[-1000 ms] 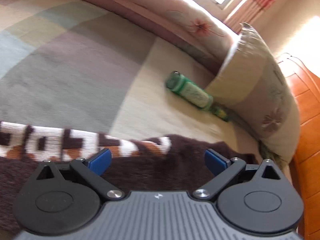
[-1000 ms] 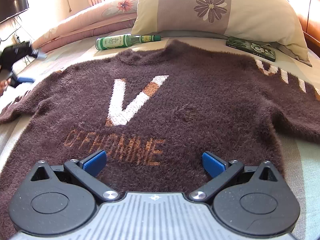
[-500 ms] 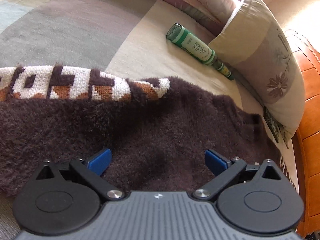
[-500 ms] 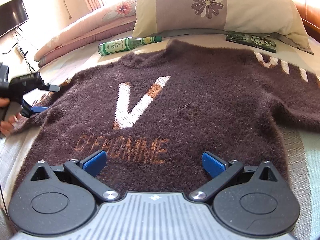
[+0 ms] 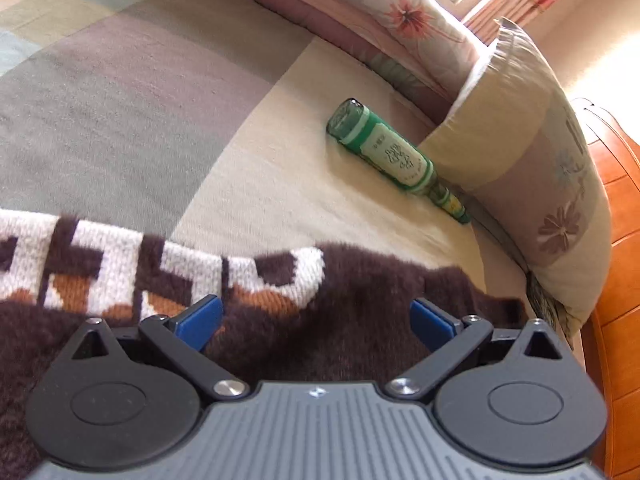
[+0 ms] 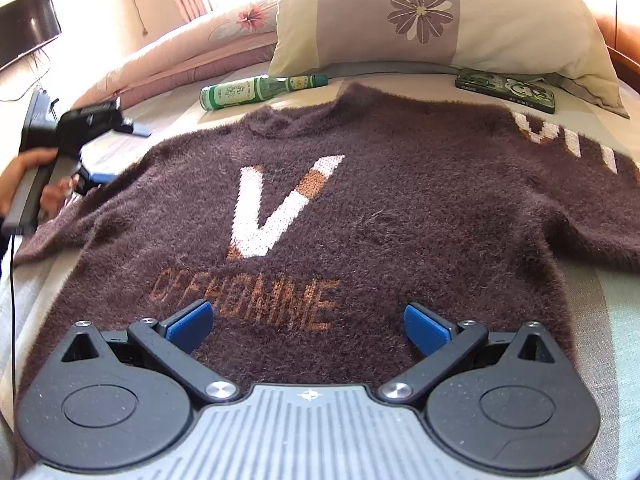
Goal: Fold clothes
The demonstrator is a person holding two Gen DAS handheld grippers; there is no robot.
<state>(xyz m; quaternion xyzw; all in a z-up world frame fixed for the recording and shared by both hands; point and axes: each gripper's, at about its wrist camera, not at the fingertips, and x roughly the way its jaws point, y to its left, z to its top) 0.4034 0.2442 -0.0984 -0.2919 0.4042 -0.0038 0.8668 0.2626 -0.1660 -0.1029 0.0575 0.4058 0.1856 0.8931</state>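
Note:
A fuzzy dark brown sweater (image 6: 400,216) with a white V and orange lettering lies spread flat on the bed. My right gripper (image 6: 308,326) hovers open over its lower hem, blue pads wide apart and empty. My left gripper (image 5: 316,320) is open above the left sleeve (image 5: 160,276), which carries white and orange blocks. In the right wrist view the left gripper (image 6: 116,152) shows at the far left, held by a hand (image 6: 28,168) just above the sleeve.
A green glass bottle (image 5: 396,156) lies on the bedspread (image 5: 140,92) beside a flowered pillow (image 5: 532,184). A phone in a green case (image 6: 506,90) rests near the pillow. A folded pink quilt (image 6: 192,56) runs along the far side. An orange wooden headboard (image 5: 616,240) is at right.
The left gripper has pulled back and tilted up, so less sweater fills its view and the sleeve edge sits closer to the fingers. The right gripper has barely moved.

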